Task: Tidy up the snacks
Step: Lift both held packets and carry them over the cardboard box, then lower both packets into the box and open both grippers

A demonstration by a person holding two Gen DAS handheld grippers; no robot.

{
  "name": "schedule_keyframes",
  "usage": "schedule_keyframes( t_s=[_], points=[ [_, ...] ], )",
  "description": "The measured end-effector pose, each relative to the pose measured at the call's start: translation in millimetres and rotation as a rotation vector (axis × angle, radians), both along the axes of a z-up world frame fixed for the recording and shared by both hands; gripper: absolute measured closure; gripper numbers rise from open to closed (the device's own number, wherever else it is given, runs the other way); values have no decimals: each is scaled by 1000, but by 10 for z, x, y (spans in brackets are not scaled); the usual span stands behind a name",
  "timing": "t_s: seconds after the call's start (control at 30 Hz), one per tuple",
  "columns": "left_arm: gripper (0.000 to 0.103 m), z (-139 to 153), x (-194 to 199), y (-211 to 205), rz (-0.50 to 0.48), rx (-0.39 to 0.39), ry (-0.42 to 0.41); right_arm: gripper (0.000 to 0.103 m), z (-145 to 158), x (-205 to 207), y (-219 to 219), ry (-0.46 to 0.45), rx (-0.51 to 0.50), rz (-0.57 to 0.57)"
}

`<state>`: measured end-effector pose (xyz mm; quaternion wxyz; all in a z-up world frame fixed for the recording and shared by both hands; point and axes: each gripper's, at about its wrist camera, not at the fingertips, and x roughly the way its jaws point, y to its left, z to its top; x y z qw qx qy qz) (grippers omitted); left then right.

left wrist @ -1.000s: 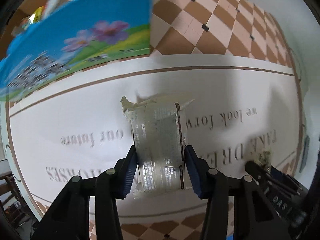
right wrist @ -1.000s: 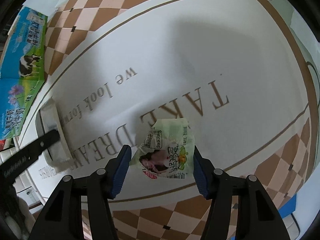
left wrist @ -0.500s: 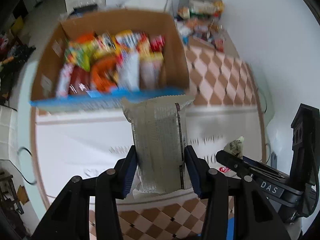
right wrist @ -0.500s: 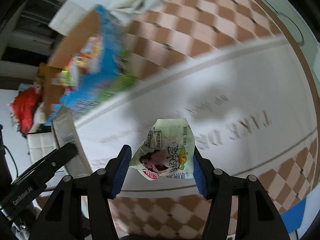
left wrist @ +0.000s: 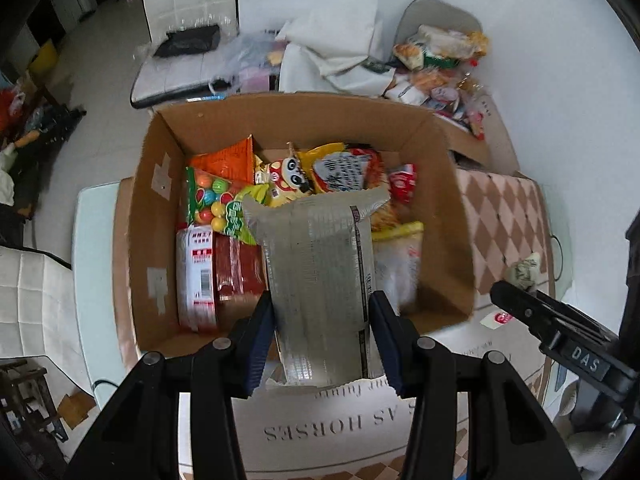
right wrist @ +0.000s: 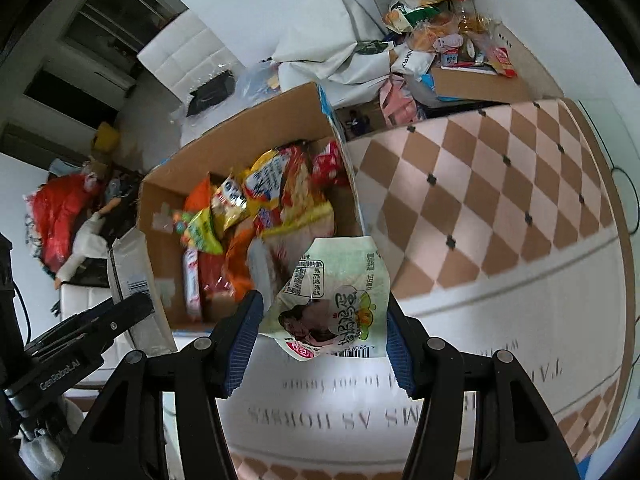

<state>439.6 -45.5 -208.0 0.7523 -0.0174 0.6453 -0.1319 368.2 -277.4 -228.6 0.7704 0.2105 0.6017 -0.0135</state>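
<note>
A white padded chair [left wrist: 188,4] is seen far ahead, upper left, with a black pouch [left wrist: 188,36] lying on its seat. White crumpled cloth [left wrist: 332,48] lies ahead, centre. A checkered brown-and-pink tablecloth [right wrist: 480,184] is spread ahead to the right; its white panel with grey lettering [right wrist: 400,404] sits directly below. A red bundle [right wrist: 60,216] is seen on the floor, far left.

Left hand-held gripper [left wrist: 323,340]: matte black plastic frame with angular arms, blue ribbed pads [left wrist: 259,344] lining the inner faces of both fingers.
Screws: round grey screw heads on the finger arms.
Right hand-held gripper [right wrist: 322,332]: same black frame, blue ribbed pads [right wrist: 243,340].
Markings: white "DAS" on the right one's side, "GenRobot.AI" on the left's.
</note>
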Motion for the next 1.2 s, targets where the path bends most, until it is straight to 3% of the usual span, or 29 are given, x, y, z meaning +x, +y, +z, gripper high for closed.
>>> schedule_keyframes(
  t_s=[0.3,0.57,0.77,0.8,0.87,0.9,0.93,1.1,1.2],
  points=[
    [59,-455,514,18,-16,-2,113,42,-491,428,112,94,-74,-3],
    [58,-569,908,-193,-70,18,136,42,-657,588,96,124,-90,-24],
    [56,-795,1200,-321,-74,39,205,40,-760,726,79,175,-63,-38],
    [53,-820,1233,-332,-74,39,211,40,-772,738,76,183,-61,-40],
    [38,-843,1263,-337,-74,46,210,38,-791,754,64,194,-59,-44],
    [25,-841,1270,-331,-72,47,204,30,-795,754,66,199,-63,-46],
    [21,-831,1268,-326,-72,42,200,26,-789,751,62,197,-64,-46],
    [14,-830,1204,-261,-59,23,193,14,-772,705,84,202,-60,-37],
    [14,-797,1114,-200,-37,-1,180,13,-747,687,107,199,-72,-26]
  ],
)
